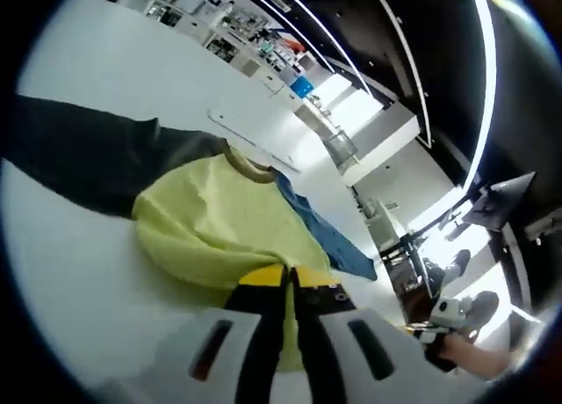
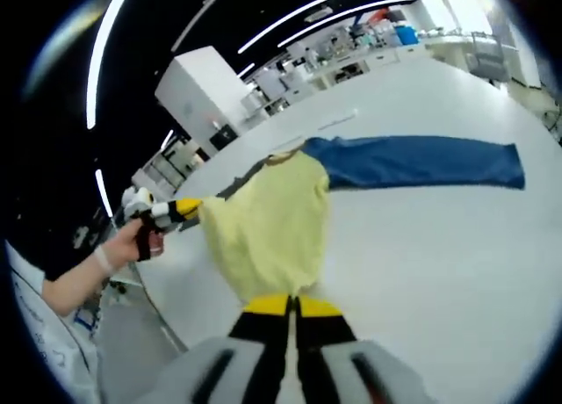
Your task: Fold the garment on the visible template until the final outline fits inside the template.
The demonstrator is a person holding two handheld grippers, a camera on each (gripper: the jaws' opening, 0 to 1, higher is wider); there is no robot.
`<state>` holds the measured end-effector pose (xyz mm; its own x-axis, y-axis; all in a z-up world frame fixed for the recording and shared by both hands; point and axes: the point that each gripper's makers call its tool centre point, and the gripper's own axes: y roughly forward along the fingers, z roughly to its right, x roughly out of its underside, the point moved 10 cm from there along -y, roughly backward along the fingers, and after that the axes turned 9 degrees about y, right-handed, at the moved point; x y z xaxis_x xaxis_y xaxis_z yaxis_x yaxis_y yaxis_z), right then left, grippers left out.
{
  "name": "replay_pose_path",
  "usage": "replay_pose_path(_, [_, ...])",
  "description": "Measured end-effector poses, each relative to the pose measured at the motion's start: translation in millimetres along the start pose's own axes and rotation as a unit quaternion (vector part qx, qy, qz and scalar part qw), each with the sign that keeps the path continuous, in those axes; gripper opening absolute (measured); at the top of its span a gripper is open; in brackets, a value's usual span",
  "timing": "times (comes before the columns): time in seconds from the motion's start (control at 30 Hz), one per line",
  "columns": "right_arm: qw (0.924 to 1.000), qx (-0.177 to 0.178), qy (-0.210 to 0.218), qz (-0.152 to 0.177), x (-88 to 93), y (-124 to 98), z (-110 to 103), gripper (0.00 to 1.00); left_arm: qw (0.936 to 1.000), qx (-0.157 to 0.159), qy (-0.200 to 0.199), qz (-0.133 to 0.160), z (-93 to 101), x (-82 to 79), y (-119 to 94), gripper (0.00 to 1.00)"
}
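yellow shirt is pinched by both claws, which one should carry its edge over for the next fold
Probably right. The right claw grips the yellow shirt with the white table open ahead toward the blue sleeve. The left claw holds the other edge and could anchor it.

Your left gripper (image 1: pixel 290 285) and right gripper (image 2: pixel 292 309) each pinch opposite edges of the yellow, blue-and-grey-sleeved garment (image 2: pixel 272 220) above the white table (image 2: pixel 421 246).

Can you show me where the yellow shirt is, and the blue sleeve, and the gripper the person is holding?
yellow shirt (image 2: pixel 268 224): right gripper view, middle of its yellow body.
blue sleeve (image 2: pixel 421 162): right gripper view, middle of the outstretched sleeve.
left gripper (image 2: pixel 189 208): right gripper view, yellow jaw tips at the shirt's edge.
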<state>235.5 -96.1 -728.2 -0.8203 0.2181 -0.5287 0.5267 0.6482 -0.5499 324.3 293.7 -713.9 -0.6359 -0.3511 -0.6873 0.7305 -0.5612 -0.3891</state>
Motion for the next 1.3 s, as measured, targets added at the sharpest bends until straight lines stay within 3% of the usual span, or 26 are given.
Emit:
replay_pose_path(0.17, [0.9998,0.007,0.013,0.015,-10.0,2.6,8.0,0.00,1.0000,0.001,0.008,0.000,2.8,-15.6,19.3,0.00])
replay_pose_path(0.33, [0.9981,0.006,0.042,0.044,-22.6,5.8,13.0,0.00,0.9998,-0.006,0.013,-0.011,-10.5,-28.7,47.6,0.00])
replay_pose_path(0.6, [0.9945,0.014,0.076,0.071,-39.3,9.6,28.0,0.00,0.9993,-0.026,0.015,-0.022,-19.4,-24.4,79.8,0.00])
replay_pose_path(0.7, [0.9945,0.016,0.077,0.069,-41.4,12.7,29.6,0.00,0.9991,-0.033,0.012,-0.025,-32.1,-21.6,89.5,0.00])
replay_pose_path(0.97, [0.9949,0.023,0.078,0.060,-40.7,17.2,32.6,0.00,0.9976,-0.045,0.036,-0.039,-36.5,-16.4,102.0,0.00])
replay_pose_path(1.07, [0.9949,0.024,0.078,0.059,-39.9,17.8,33.4,0.00,0.9962,-0.037,0.070,-0.037,-38.8,-19.0,101.5,0.01])
replay_pose_path(1.3, [0.9949,0.022,0.082,0.054,-35.8,20.2,31.8,0.00,0.9904,-0.024,0.129,-0.044,-26.2,-20.8,89.3,0.20])
